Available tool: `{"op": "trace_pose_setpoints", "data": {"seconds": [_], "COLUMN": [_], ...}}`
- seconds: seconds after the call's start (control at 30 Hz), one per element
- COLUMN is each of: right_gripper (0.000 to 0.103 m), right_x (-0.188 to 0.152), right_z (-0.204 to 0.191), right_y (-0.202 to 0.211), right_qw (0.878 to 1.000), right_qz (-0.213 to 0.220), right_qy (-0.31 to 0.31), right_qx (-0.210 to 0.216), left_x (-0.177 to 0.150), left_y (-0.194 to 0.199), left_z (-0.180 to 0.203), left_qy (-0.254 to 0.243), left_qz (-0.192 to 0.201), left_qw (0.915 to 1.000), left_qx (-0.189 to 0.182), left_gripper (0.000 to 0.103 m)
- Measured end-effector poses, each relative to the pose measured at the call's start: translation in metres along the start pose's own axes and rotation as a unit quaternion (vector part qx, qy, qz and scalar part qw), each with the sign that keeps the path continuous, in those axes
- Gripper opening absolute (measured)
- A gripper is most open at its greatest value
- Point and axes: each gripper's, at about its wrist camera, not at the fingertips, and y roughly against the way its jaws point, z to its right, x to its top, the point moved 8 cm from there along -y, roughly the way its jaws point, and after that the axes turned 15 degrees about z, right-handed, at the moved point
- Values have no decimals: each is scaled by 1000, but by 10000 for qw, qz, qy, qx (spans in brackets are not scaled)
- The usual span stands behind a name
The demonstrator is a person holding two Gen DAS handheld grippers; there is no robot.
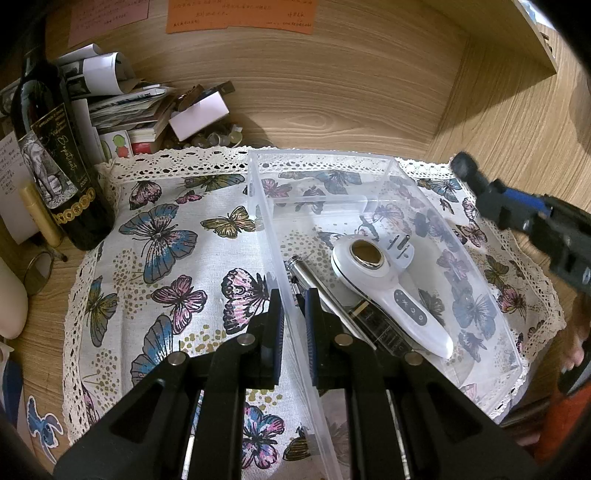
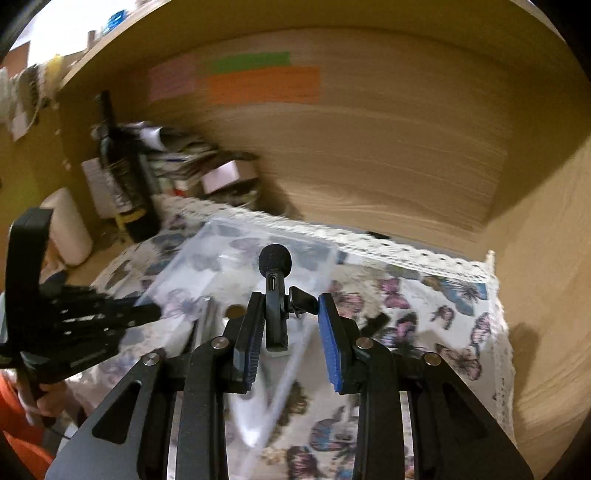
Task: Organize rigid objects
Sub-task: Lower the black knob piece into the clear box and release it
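A clear plastic box (image 1: 391,162) stands on the butterfly cloth (image 1: 177,258). Inside it lie a white handheld device with a gold ring (image 1: 373,266), a silver pen-like rod (image 1: 314,277) and a dark tube (image 1: 384,325). My left gripper (image 1: 293,295) is shut on the box's left wall, one finger inside and one outside. My right gripper (image 2: 290,299) is shut on a small black microphone (image 2: 276,314) with a foam head, held in the air above the box (image 2: 221,258). In the left wrist view the microphone (image 1: 464,166) and right gripper (image 1: 487,192) hover over the box's far right corner.
A dark wine bottle (image 1: 55,155) stands at the left beside a pile of papers and small items (image 1: 122,99). Wooden walls close the back (image 1: 332,92) and the right side (image 2: 546,295). An orange note (image 1: 240,16) is stuck on the back wall.
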Motion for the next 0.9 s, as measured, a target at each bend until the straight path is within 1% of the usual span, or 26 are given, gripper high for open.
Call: {"op": "trace_pose_setpoints", "data": {"seconds": [0.1, 0.27, 0.5, 0.7, 0.9], "right_gripper": [27, 27, 27, 27, 27], "right_x": [-7, -23, -54, -68, -68], "right_z": [-15, -30, -48, -56, -55], "right_y": [-3, -12, -25, -31, -32], "right_qw": [9998, 9990, 9942, 9895, 9890], "right_qz": [-66, -307, -882, -1228, -1271], "right_qy": [144, 96, 198, 322, 315], "right_qx": [73, 313, 577, 690, 691], "left_x": [0, 0, 0, 1, 1], "left_y": [0, 0, 1, 0, 0], "left_z": [0, 0, 0, 1, 1], "left_qy": [2, -9, -12, -4, -2], "left_qz": [1, 1, 1, 1, -2], "left_qw": [10000, 10000, 10000, 10000, 10000], "left_qx": [-3, -4, -11, -15, -10], "left_gripper": [11, 11, 11, 11, 11]}}
